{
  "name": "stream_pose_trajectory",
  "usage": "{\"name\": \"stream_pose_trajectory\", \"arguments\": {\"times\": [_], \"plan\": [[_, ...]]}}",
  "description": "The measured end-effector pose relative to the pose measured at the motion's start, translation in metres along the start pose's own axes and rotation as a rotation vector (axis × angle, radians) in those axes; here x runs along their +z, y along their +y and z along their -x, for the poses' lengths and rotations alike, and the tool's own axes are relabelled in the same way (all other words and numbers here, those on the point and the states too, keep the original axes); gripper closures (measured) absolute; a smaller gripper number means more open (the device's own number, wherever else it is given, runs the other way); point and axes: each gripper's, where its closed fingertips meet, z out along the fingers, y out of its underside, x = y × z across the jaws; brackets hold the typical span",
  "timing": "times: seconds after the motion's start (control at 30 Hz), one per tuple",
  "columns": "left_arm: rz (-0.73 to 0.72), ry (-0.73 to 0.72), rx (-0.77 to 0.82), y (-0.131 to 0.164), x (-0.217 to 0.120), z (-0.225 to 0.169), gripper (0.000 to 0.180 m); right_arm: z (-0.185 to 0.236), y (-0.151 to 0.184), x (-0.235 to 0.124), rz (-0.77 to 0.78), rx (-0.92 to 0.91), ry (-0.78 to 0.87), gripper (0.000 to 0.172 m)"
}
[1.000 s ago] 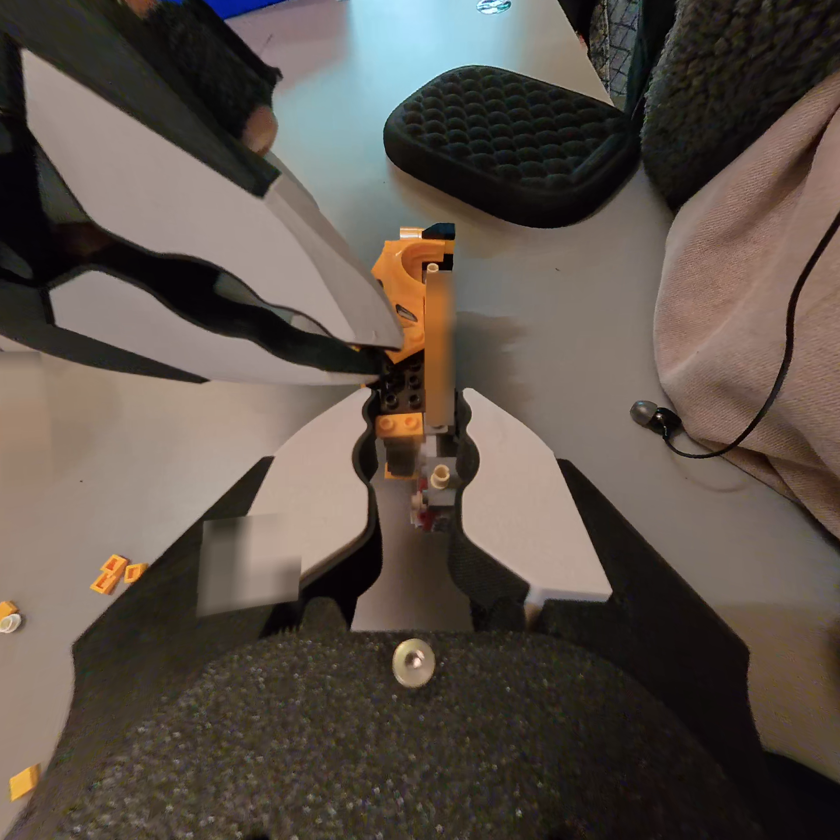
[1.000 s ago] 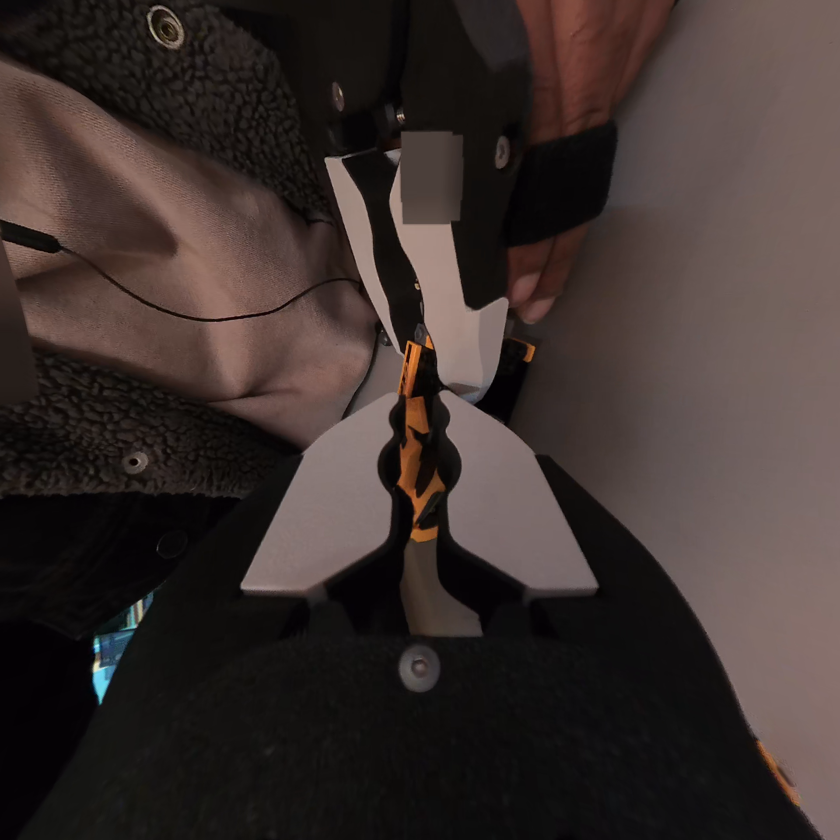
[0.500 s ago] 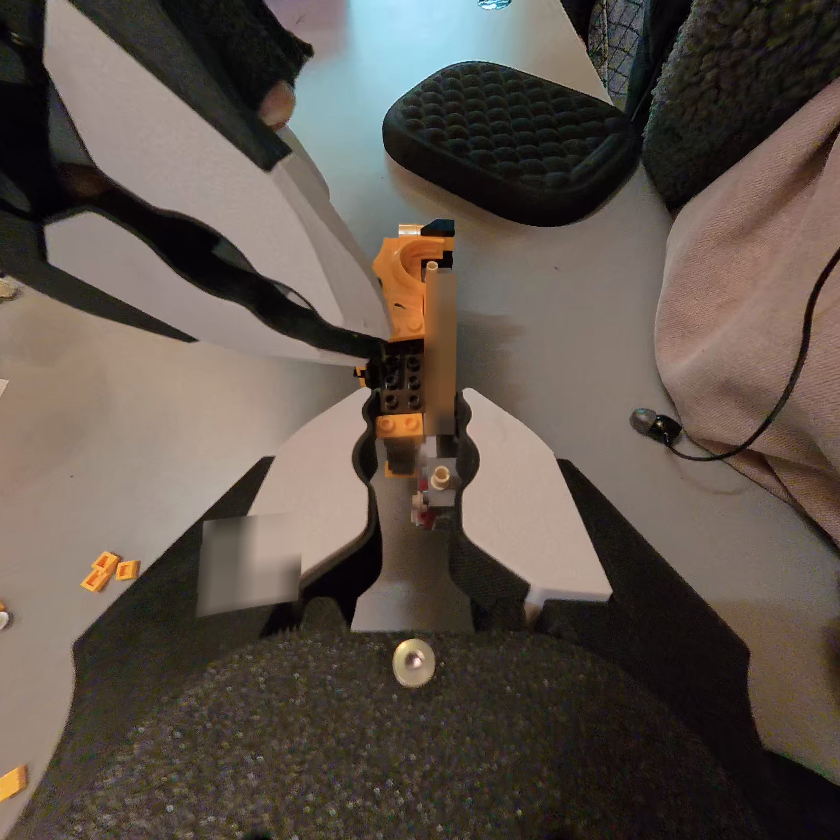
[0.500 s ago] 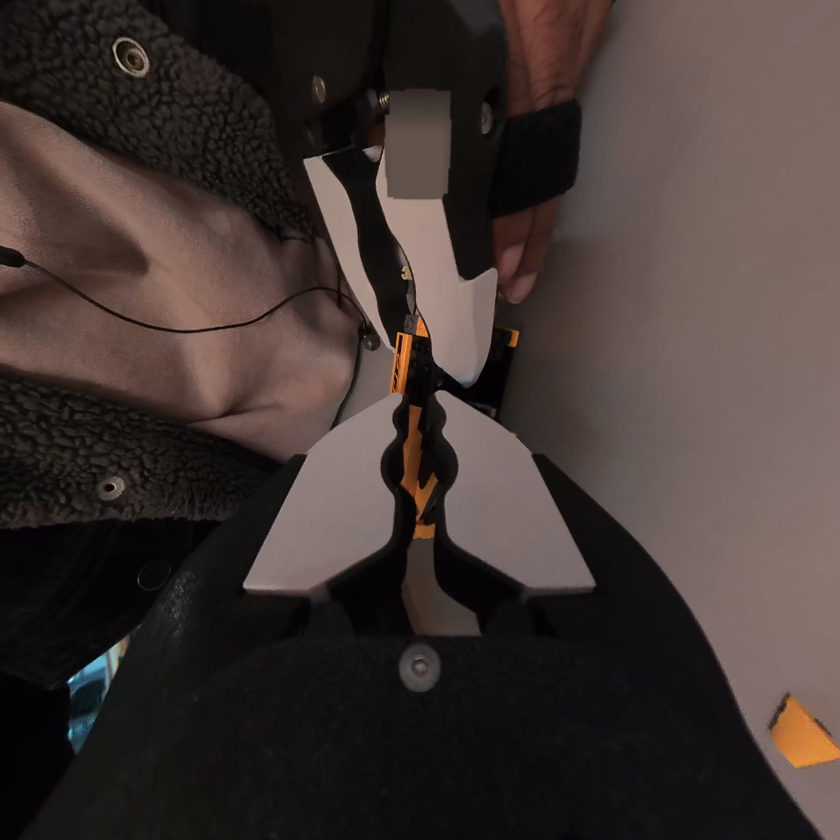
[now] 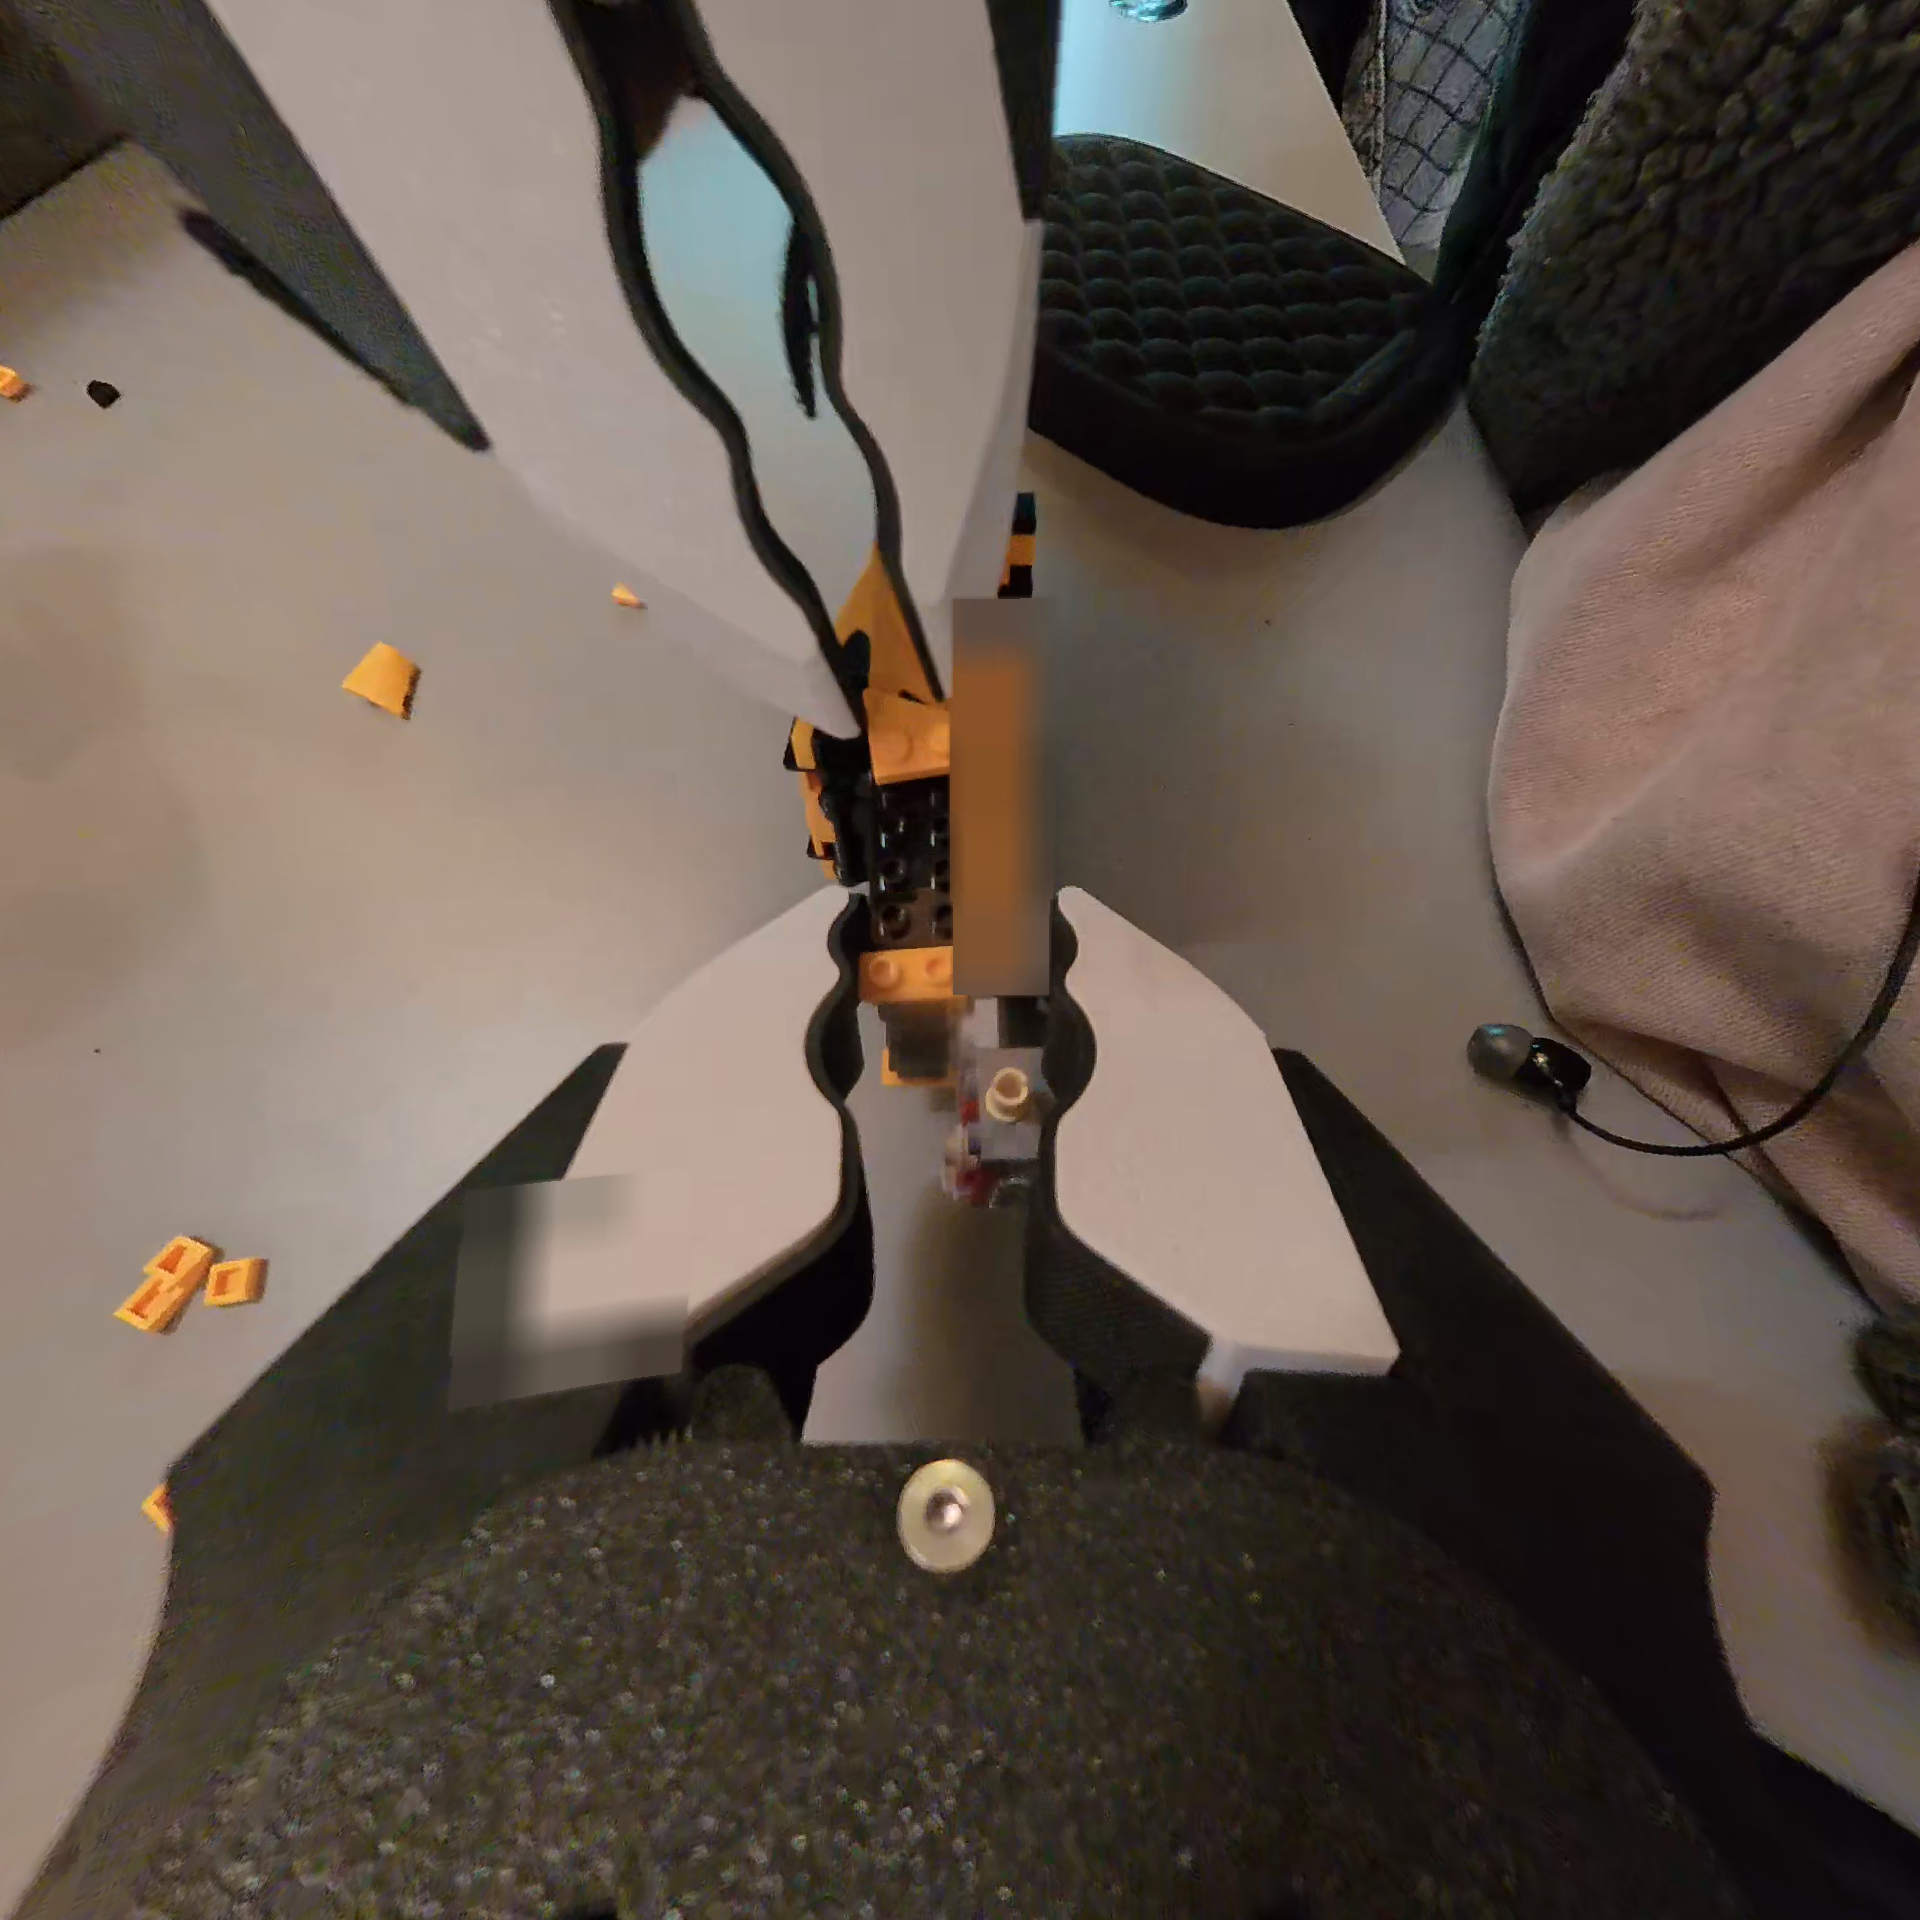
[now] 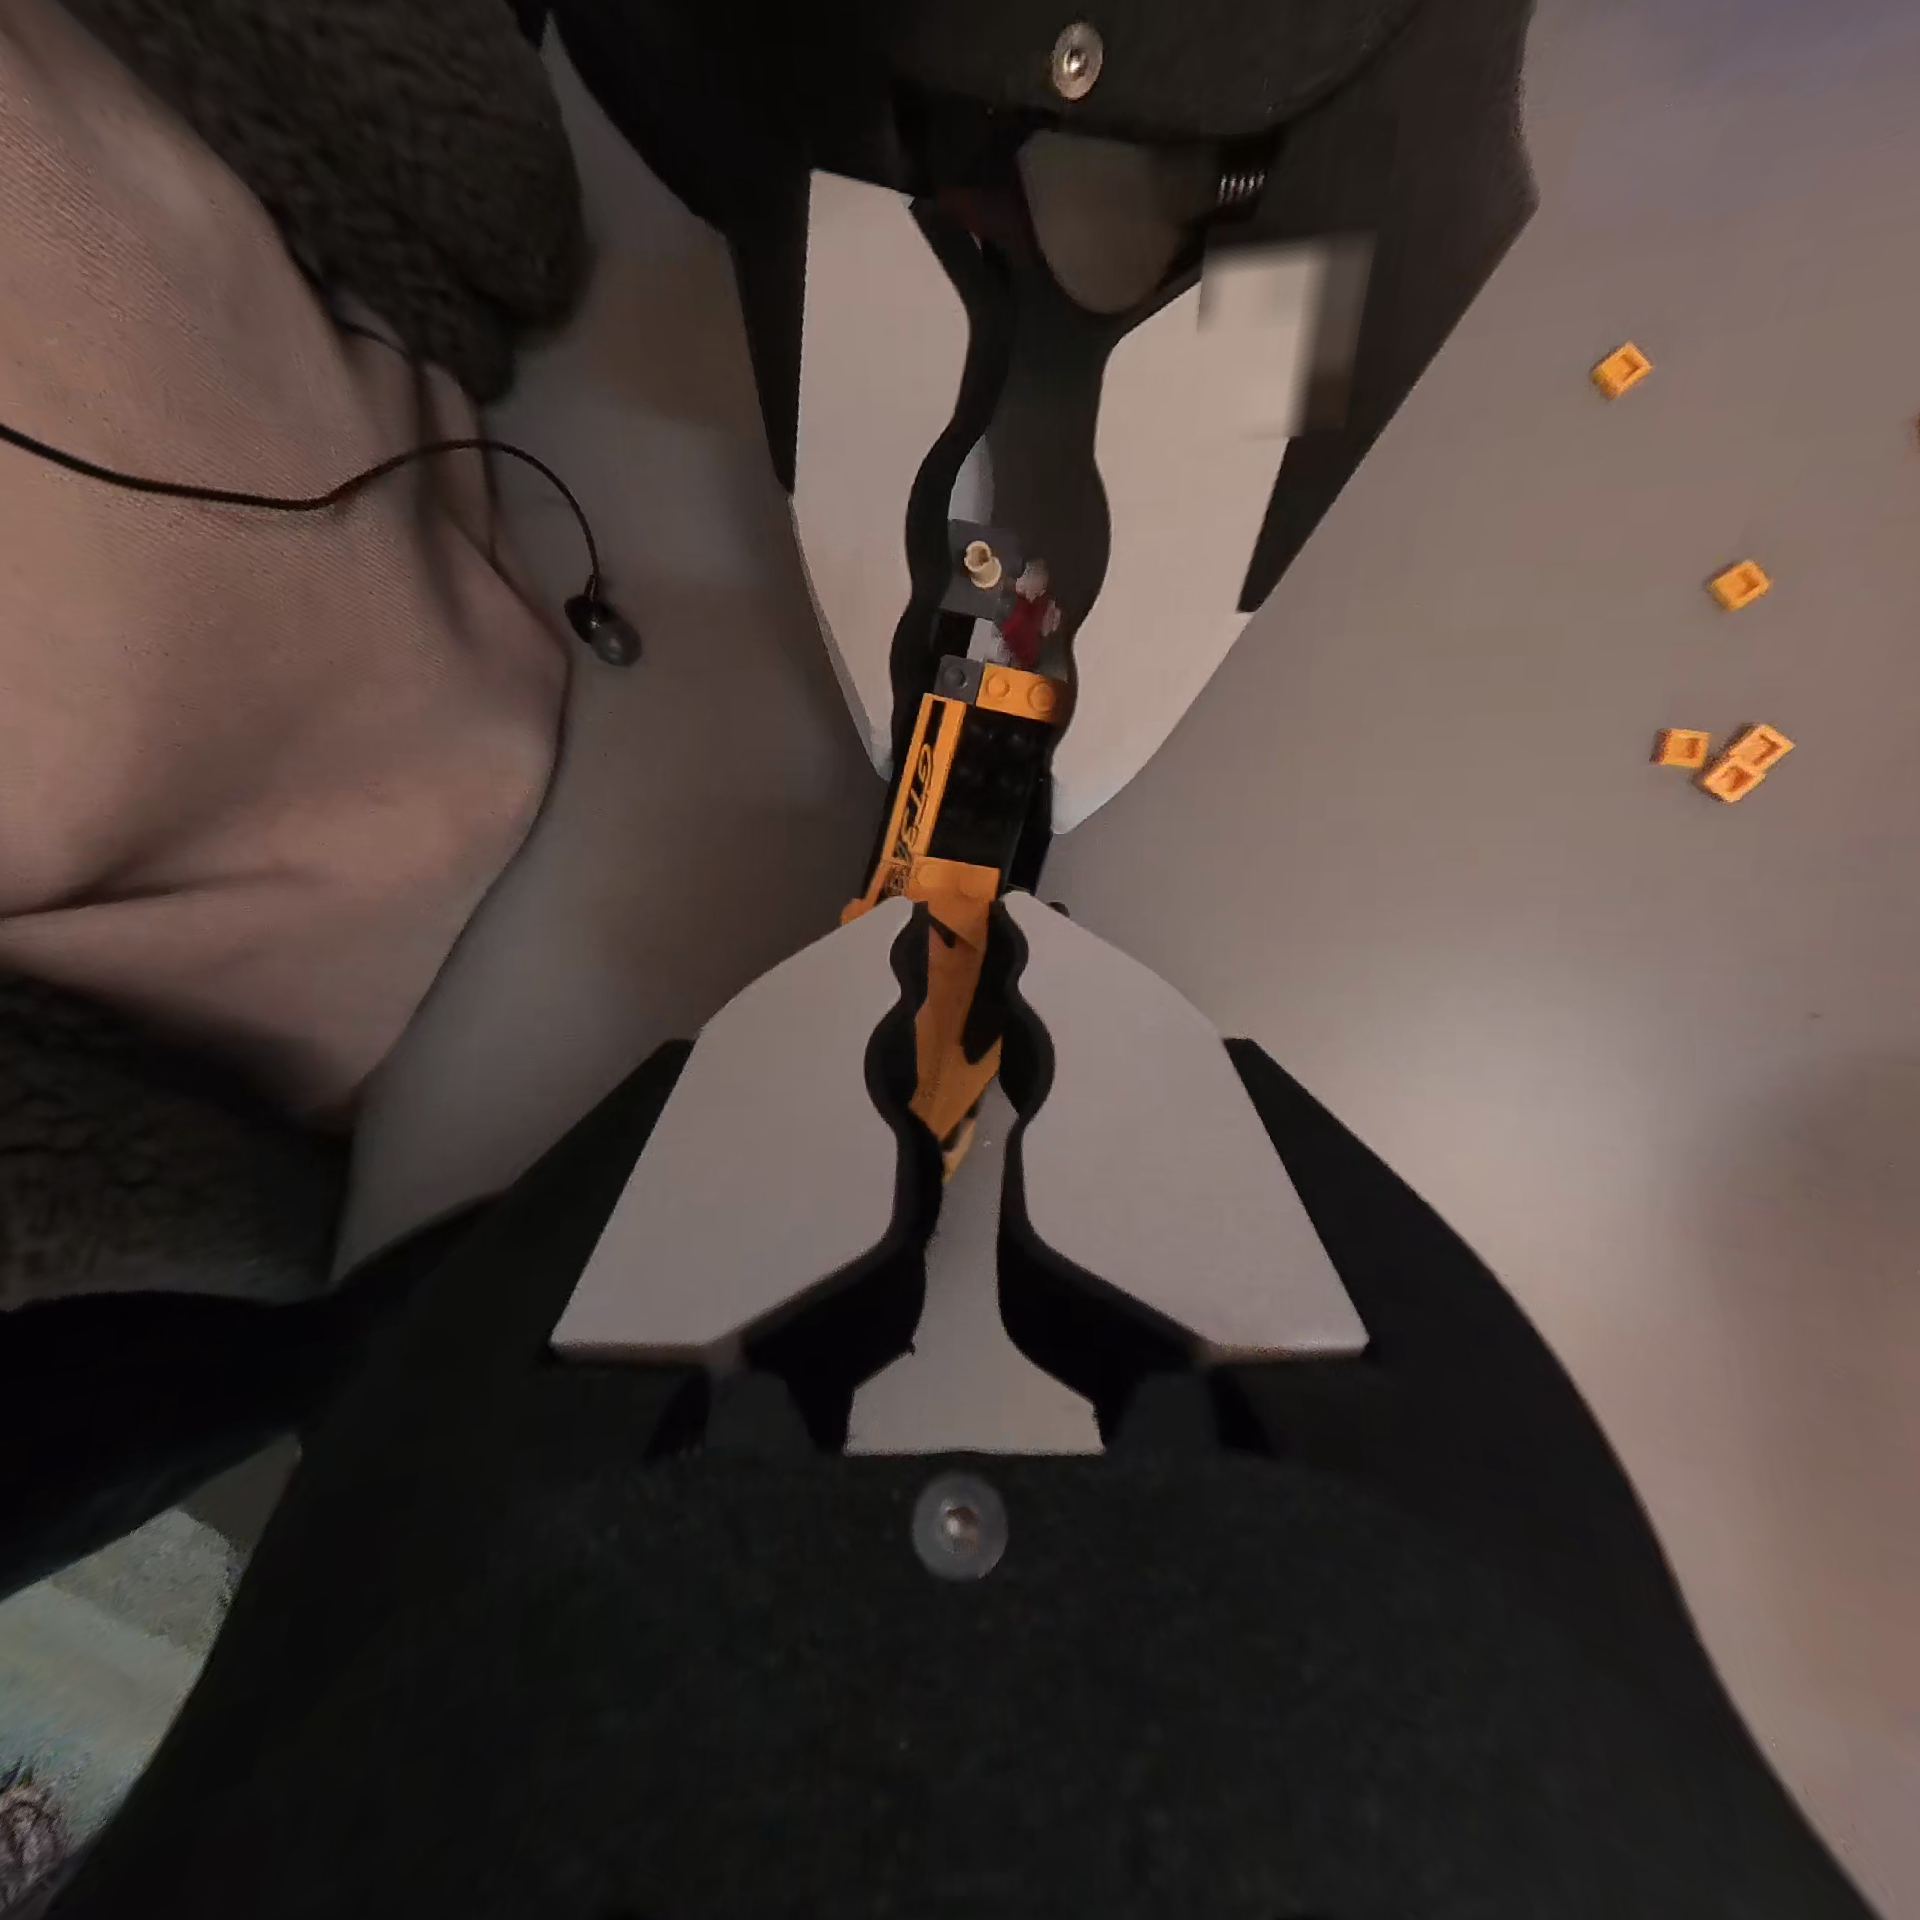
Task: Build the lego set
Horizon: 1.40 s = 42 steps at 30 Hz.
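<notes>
orange-black brick-built toy car (image 5: 906,831) mid-frame above desk (image 5: 312,935), held at both ends: left gripper (image 5: 951,914) fingers clamp rear, right gripper (image 6: 956,914) fingers pinch narrow on nose. light, stiff, likely snaps apart; grip solid body.

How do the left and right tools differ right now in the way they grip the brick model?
The left tool stands wider, clamping the orange-and-black brick model at its grey, studded end. The right tool is nearly closed, pinching the thin orange sloped end. Seen from the right wrist, they face each other from opposite ends. Both hold the same model above the grey table.
</notes>
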Motion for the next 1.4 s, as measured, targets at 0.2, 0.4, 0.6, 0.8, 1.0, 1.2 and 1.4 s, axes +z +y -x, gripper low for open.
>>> {"name": "stream_pose_trajectory", "arguments": {"times": [0.2, 0.4, 0.6, 0.8, 1.0, 1.2, 1.4], "plan": [[0.003, -0.001, -0.007, 0.001, -0.001, -0.001, 0.149, 0.000, 0.000, 0.002, -0.028, 0.080, 0.042, 0.161], [0.009, -0.013, -0.011, 0.000, -0.002, 0.000, 0.149, 0.001, 0.000, 0.002, -0.028, 0.215, 0.064, 0.162], [0.018, -0.028, -0.025, 0.001, -0.001, 0.002, 0.149, -0.003, 0.001, 0.001, -0.035, 0.306, 0.120, 0.164], [0.016, -0.030, -0.025, 0.000, -0.002, 0.002, 0.149, -0.001, -0.001, -0.003, -0.062, 0.273, 0.123, 0.158], [0.018, -0.034, -0.017, -0.001, -0.002, 0.002, 0.149, 0.002, 0.000, 0.004, -0.013, 0.210, 0.121, 0.155], [0.019, -0.033, -0.015, -0.002, -0.002, 0.002, 0.149, -0.001, -0.003, 0.006, -0.044, 0.230, 0.123, 0.156], [0.022, -0.029, -0.012, -0.002, -0.001, 0.001, 0.149, -0.001, -0.001, 0.008, -0.056, 0.259, 0.104, 0.156]]}}
